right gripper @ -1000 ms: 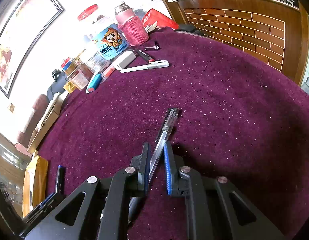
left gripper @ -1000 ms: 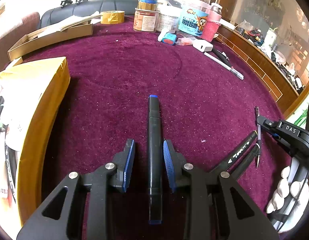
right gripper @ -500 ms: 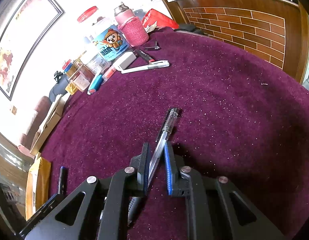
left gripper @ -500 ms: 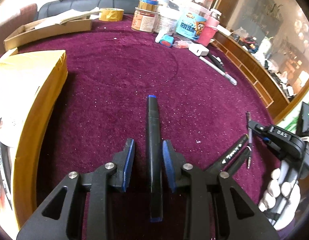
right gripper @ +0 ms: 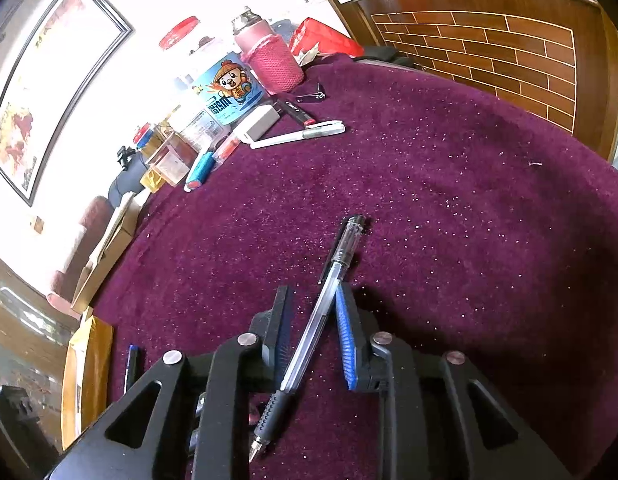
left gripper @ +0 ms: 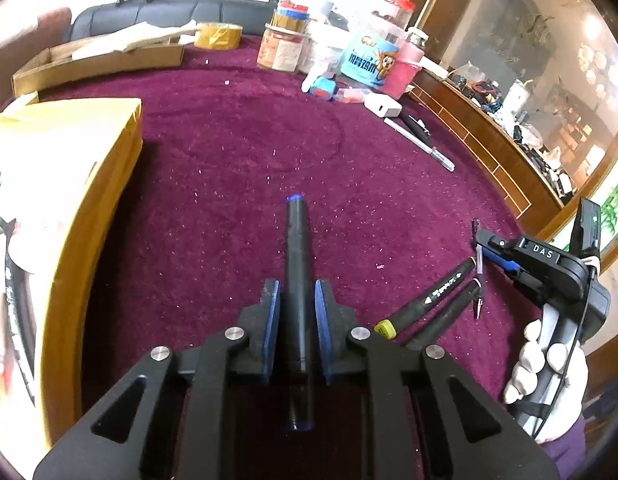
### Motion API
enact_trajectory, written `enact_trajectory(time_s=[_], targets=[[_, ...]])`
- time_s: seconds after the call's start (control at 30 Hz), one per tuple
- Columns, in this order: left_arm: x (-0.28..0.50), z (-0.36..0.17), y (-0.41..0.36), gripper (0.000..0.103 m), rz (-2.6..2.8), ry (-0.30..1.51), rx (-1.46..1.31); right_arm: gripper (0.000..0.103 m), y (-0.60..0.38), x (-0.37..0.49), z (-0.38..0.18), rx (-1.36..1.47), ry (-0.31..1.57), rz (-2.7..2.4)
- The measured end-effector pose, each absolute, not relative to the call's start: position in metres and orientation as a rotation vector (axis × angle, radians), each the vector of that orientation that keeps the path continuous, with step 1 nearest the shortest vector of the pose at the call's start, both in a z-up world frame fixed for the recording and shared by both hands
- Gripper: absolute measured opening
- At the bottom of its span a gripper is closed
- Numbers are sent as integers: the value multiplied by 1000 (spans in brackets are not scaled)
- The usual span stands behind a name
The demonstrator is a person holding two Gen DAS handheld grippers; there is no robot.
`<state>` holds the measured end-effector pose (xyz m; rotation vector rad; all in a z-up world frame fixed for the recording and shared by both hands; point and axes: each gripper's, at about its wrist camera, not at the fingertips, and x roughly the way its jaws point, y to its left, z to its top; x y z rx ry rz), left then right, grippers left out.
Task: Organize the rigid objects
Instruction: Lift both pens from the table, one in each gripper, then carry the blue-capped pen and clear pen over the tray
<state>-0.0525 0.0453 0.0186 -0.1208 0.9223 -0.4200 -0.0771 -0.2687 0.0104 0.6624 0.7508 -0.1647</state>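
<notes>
Nearest in the left wrist view, the left tool [left gripper: 296, 300] has a black marker with blue ends [left gripper: 297, 280] lying lengthwise between its blue pads; the jaws are closing, and the pads stand just beside the barrel with a thin gap visible on each side. The marker's far end reaches out past the fingertips over the maroon tabletop [left gripper: 229, 168].

To the right lie two more black markers [left gripper: 433, 300], side by side and slanted, one with a yellow end cap. Just past them is the right tool [left gripper: 485, 248], held by a white-gloved hand [left gripper: 545, 364].

In the right wrist view, the right tool [right gripper: 313, 312] straddles a clear ballpoint pen [right gripper: 321, 304], which lies diagonally on the cloth with its black grip and tip toward the camera and its capped end farther away. The jaws are opening: the left pad stands clear of the pen, while the right pad sits right against the barrel near its tip, and whether it presses cannot be told.

On the left a yellow cardboard box [left gripper: 89, 184] sits on the tabletop. Farther off on the right are a white pen [left gripper: 421, 144] and a white charger block [left gripper: 383, 105]. At the far edge stand a blue cartoon-labelled jar [left gripper: 369, 64], a pink bottle [left gripper: 405, 68], a roll of yellow tape [left gripper: 217, 35] and a flat open carton [left gripper: 101, 64].
</notes>
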Motion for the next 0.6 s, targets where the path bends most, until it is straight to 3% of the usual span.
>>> enact_trajectory(time_s=[0.03, 0.1, 0.27, 0.33, 0.37, 0.5, 0.6], targets=[[-52, 19, 43, 20, -410, 923, -98, 20, -268, -77, 10, 662, 751, -165], [-50, 14, 39, 44, -396, 943, -72, 20, -268, -77, 10, 662, 751, -165], [-51, 10, 12, 52, -373, 951, 106, 27, -252, -70, 18, 528, 808, -177], [-52, 10, 10, 30, -389, 942, 128, 27, -240, -67, 21, 425, 856, -197], [-52, 10, 12, 12, -414, 944, 111, 27, -231, -66, 23, 359, 882, -212], [-54, 10, 27, 12, -457, 964, 13, 26, -207, -62, 23, 157, 931, -269], [-60, 15, 36, 12, -479, 956, -53, 14, -200, -59, 24, 120, 942, -266]])
